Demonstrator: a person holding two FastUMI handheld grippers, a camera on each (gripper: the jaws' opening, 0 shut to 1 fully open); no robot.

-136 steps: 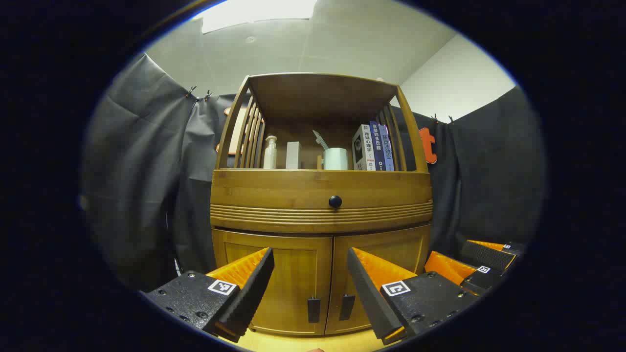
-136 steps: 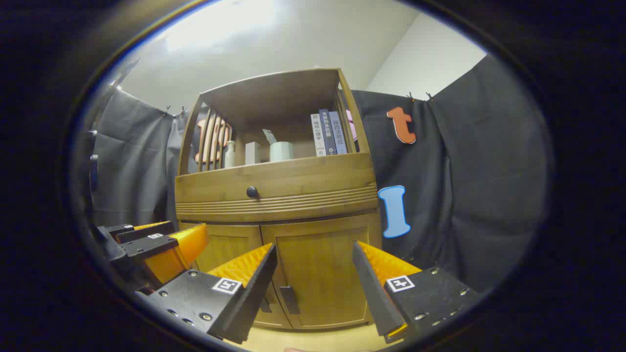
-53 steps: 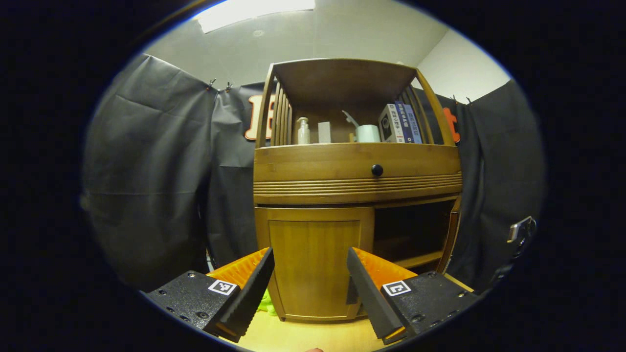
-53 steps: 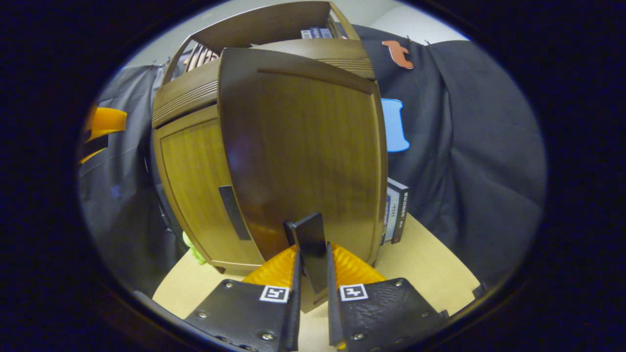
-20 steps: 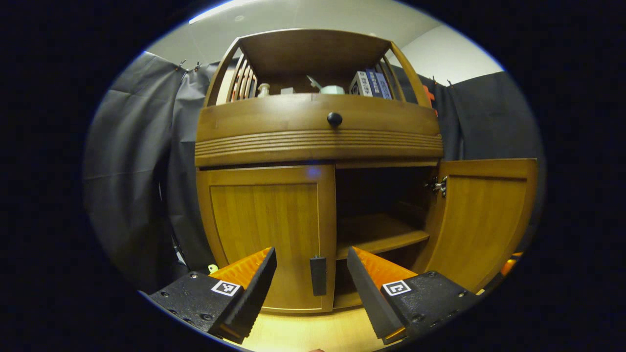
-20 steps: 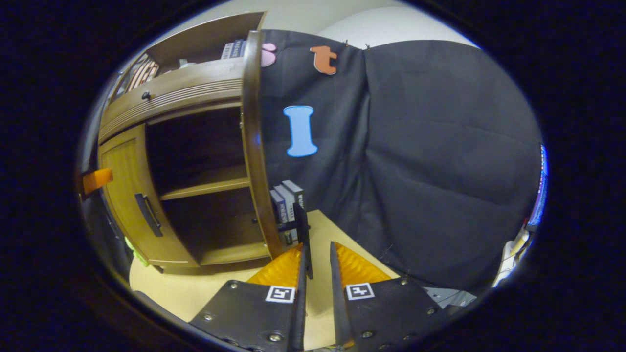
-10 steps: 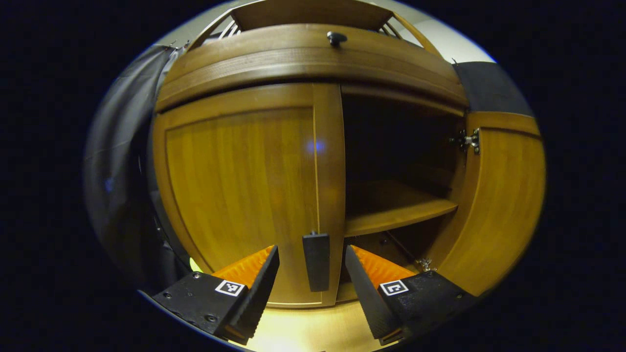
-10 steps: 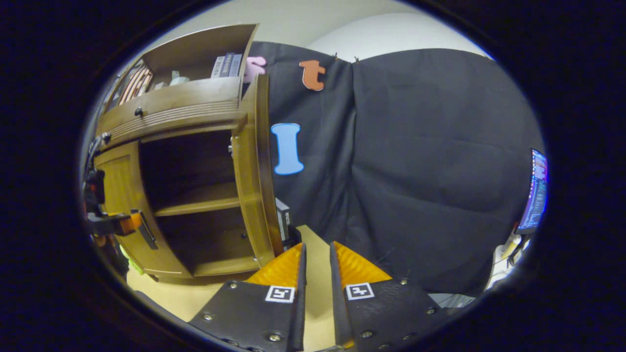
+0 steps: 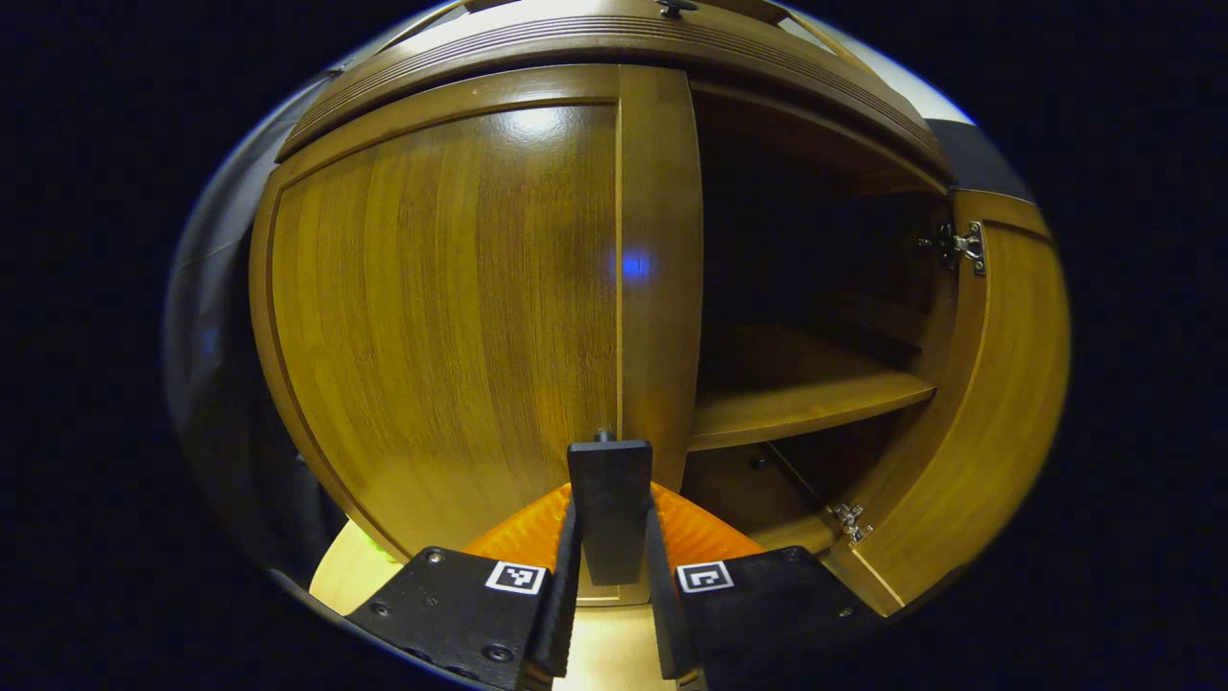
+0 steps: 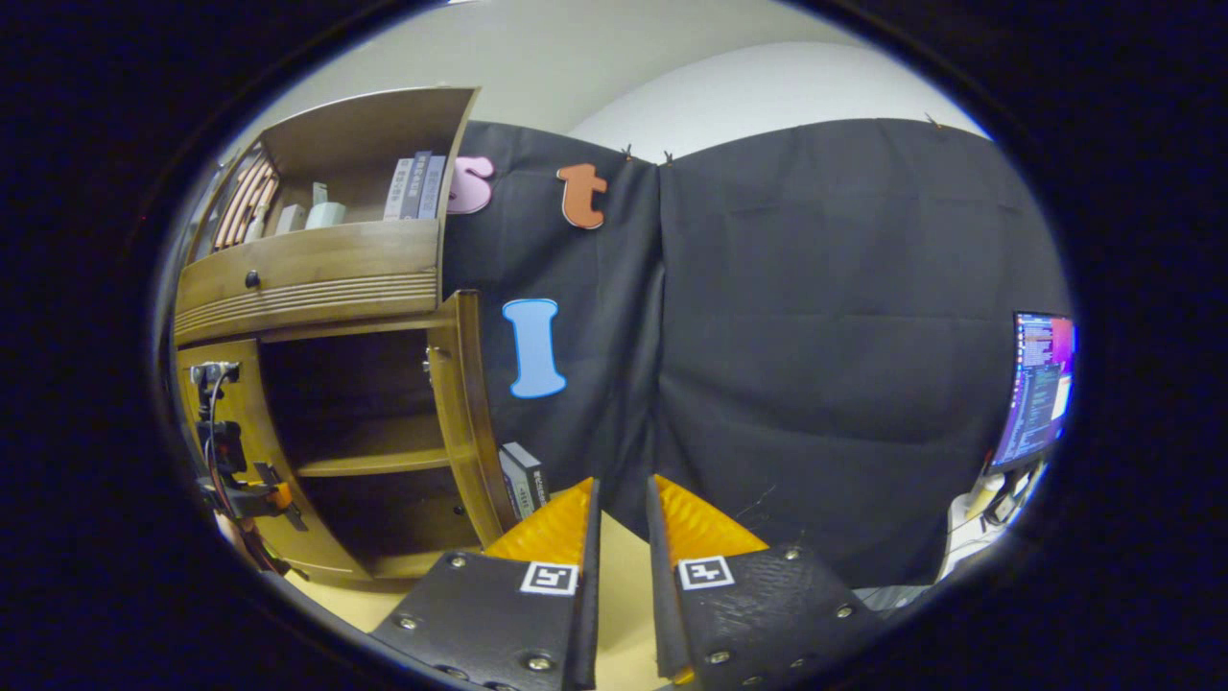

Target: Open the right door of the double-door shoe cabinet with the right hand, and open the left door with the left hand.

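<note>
Left gripper (image 9: 610,576) clamps the handle (image 9: 609,509) of the closed left door (image 9: 451,288), having closed in over the last half-second.

The right door (image 9: 969,403) stands swung wide at 3 o'clock, and the right gripper (image 10: 621,547) has backed away with its fingers nearly together on nothing. Only the left pull likely remains. That door should swing toward 9 o'clock, where the booth cloth (image 9: 216,317) hangs near; the shelf (image 9: 806,403) sits inside at 2 o'clock.
</note>
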